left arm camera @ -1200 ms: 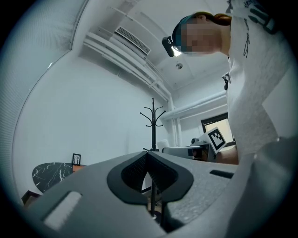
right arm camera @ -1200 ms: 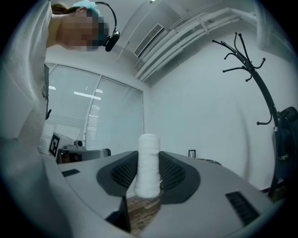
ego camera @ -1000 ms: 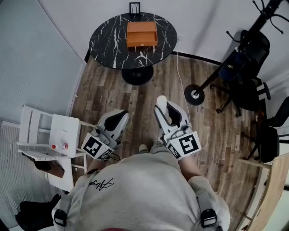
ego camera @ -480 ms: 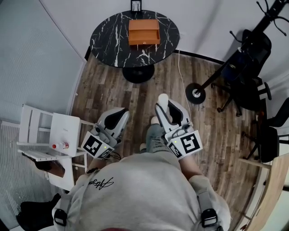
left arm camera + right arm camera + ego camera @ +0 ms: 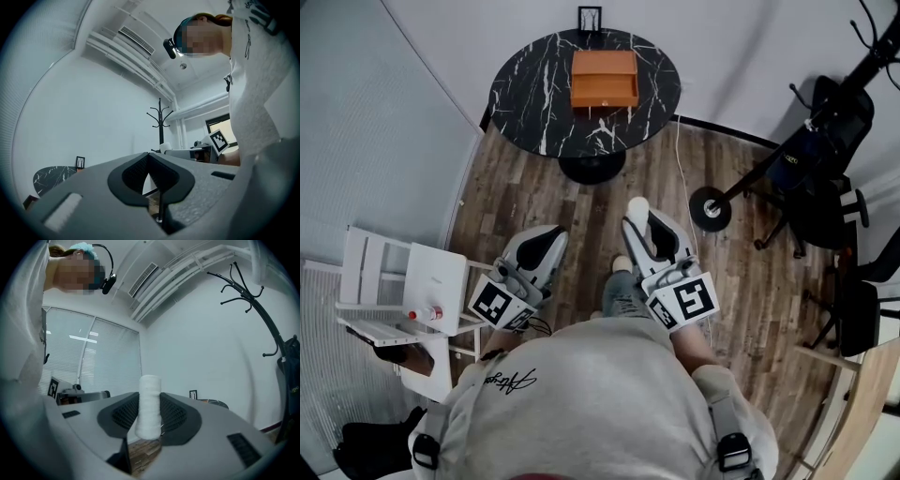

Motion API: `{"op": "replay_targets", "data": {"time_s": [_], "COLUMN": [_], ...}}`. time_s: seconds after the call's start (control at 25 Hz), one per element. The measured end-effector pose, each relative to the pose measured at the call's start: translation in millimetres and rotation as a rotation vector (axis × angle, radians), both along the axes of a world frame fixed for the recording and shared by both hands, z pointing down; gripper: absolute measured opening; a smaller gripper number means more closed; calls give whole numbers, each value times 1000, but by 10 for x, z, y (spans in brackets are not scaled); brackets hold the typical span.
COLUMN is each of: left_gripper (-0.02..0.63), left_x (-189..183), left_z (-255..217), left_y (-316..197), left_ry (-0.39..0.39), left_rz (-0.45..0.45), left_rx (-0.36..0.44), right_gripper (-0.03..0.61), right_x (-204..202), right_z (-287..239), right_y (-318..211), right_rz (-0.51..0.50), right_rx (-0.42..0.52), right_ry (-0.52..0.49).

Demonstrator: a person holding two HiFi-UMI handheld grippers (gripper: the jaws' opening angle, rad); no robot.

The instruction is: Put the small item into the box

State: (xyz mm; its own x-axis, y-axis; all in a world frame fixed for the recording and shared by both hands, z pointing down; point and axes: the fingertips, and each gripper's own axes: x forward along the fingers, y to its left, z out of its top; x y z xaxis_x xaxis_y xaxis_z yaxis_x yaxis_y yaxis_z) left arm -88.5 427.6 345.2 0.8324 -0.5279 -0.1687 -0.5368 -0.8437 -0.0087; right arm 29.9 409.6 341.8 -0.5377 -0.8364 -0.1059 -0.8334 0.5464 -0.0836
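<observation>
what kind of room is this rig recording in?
Probably a small office or meeting room. It has a wood-look floor, a round marble-pattern table, a wheeled office chair, a coat stand and window blinds.

coat stand top beyond the head view's upper right edge; orange box interior too small, indistinct

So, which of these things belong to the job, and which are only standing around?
Job:
- white roll, held in the right gripper
- orange box on the round table

Standing around:
- coat rack
- office chair
- white shelf
- picture frame
- left gripper, empty
</observation>
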Motion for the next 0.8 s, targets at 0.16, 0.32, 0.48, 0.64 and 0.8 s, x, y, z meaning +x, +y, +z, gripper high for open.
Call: {"op": "replay_targets", "data": {"time_s": [0.16, 0.32, 0.48, 0.64, 0.8], "left_gripper": [2, 2, 2, 2, 2], "left_x": [63, 136, 225, 311, 404], "left_z": [-28, -76, -129, -175, -205], "left_y": [-327, -658, -953, -1225, -1495], "left_ry": [-3, 2, 1, -1, -1], "left_rz": [-11, -18, -22, -32, -46], "left_rx": [8, 14, 14, 14, 18], "right_gripper": [137, 137, 137, 137, 137], "right_x": [73, 126, 188, 300, 423], "right_z": [-36, -81, -113, -139, -169], "right_y": [-324, -658, -956, -1239, -1534], "right_rz": [-11, -19, -31, -37, -43], "right_rx": [7, 16, 12, 10, 15], "right_ry": [1, -5, -9, -10, -14]}}
